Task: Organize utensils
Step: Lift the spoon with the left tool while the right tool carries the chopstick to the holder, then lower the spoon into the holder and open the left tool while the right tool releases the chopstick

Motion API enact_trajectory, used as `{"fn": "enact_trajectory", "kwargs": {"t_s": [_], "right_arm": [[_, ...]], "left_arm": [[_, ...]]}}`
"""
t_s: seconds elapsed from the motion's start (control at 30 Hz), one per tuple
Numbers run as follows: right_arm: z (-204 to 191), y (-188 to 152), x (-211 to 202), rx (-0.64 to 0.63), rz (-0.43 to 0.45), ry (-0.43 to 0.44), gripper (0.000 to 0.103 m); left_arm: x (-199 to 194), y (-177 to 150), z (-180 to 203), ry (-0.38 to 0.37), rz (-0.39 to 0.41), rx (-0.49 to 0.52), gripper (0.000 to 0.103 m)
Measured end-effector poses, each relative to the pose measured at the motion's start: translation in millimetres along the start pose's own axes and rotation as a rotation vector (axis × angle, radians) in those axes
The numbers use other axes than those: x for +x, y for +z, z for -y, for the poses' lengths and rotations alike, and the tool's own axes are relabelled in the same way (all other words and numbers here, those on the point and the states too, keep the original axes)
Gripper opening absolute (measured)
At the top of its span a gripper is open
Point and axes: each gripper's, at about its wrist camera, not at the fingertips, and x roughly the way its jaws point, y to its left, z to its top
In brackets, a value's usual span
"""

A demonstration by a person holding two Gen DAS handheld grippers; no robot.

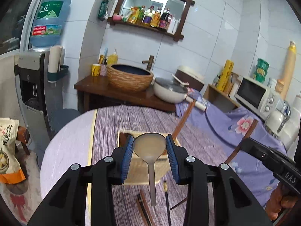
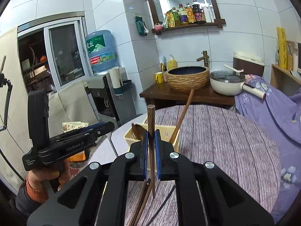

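The left gripper [image 1: 150,145] holds a pale spoon [image 1: 150,150] by the sides of its bowl. The jaws are partly closed, and the blue pads [image 1: 126,156] press on both edges of the bowl. The handle of the spoon hangs down toward the camera, so the long axis is close to vertical and the bowl is at the top. The right gripper [image 2: 151,145] is closed almost fully on one dark wooden chopstick [image 2: 151,141]. The chopstick stands nearly upright between the pads, the thick end is above the jaws and the thin end points down.

Both utensils are lifted above the bench [image 2: 225,141], which has a purple striped cloth. The cream utensil box [image 2: 169,134] stands on the bench just ahead of both grippers and a little below them. It already contains one long chopstick [image 2: 183,113], which leans out to the right, and some dark wooden thing at its left corner. More chopsticks [image 1: 144,203] lie flat on the cloth below the grippers, nearer to the person than the box.

I think the next move depends on this: the box opening is in front of and under each held utensil. The upright chopstick needs only to go forward and down, thin end first. In the right wrist view its gripper seems nearer to the box. The spoon would enter with the handle first
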Motion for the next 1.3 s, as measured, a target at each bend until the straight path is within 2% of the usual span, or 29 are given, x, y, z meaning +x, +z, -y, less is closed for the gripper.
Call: {"fn": "enact_trajectory", "kwargs": {"t_s": [0.17,0.3,0.5,0.63,0.87,1.3], "right_arm": [[-4.7,38.5,-3.0,-0.010,0.057,-0.004,0.008],[-6.7,76.1,-7.3,-0.008,0.144,-0.025,0.008],[2.2,108.4,15.3,0.029,0.194,-0.083,0.008],[12.0,98.3,47.1,0.057,0.150,-0.104,0.008],[28.3,53.1,91.8,0.097,0.040,-0.113,0.008],[40.0,18.0,119.3,0.130,-0.031,-0.136,0.007]], "left_arm": [[-0.3,38.3,2.0,0.027,0.072,-0.014,0.035],[4.0,65.0,5.2,0.077,0.131,-0.025,0.035],[28.5,73.8,6.2,0.147,0.155,-0.013,0.035],[50.8,55.3,2.7,0.172,0.119,-0.003,0.035],[79.6,19.0,-7.3,0.207,0.041,0.017,0.035],[103.7,-14.9,-14.4,0.222,-0.035,0.031,0.035]]}}
